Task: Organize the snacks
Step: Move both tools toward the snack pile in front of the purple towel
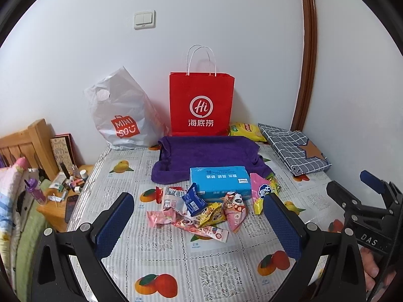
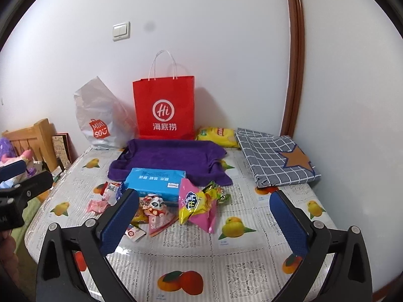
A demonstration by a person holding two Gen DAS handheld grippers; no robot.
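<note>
Our left gripper [image 1: 197, 222] and right gripper [image 2: 204, 220] hang wide open, empty; light, crinkly, slippery snack packets [image 1: 201, 207] lie mid-worktop [image 1: 226, 271], so we'd pinch a sealed edge

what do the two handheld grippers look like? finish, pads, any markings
Both alike: black frames with silver screws and blue textured pads on the fingers. Seen from the left gripper, the right gripper's body shows a blue lever and "DAS" lettering. No cables or sleeves visible.

My left finger [image 2: 118, 222] hides part of the snack pile [image 2: 156, 209] at nine o'clock. The towel [image 1: 206, 156] covers the red bag's [image 1: 201, 103] bottom edge. Text on the blue box [image 1: 219, 180] is too small to read.
</note>
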